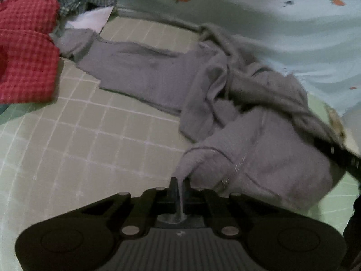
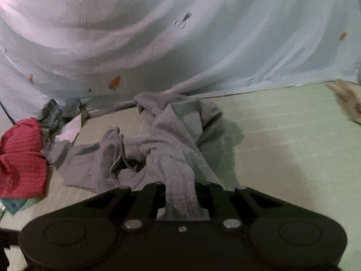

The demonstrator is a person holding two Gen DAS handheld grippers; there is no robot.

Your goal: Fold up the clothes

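Note:
A grey zip-up sweater (image 1: 153, 74) lies crumpled on a green gridded mat (image 1: 90, 140), one sleeve stretched toward the far left. My left gripper (image 1: 180, 184) is shut on a thin edge of the sweater near its zipper (image 1: 239, 164). In the right wrist view the same sweater (image 2: 171, 140) is bunched in a heap, and my right gripper (image 2: 180, 189) is shut on a thick fold of it. The right gripper's arm shows at the right edge of the left wrist view (image 1: 338, 155).
A red checked garment (image 1: 24, 49) lies at the left, also in the right wrist view (image 2: 20, 158), with a dark plaid garment (image 1: 83, 0) and a white piece behind it. A pale blue sheet with orange marks (image 2: 203, 33) hangs behind the mat. A beige cloth (image 2: 347, 97) sits far right.

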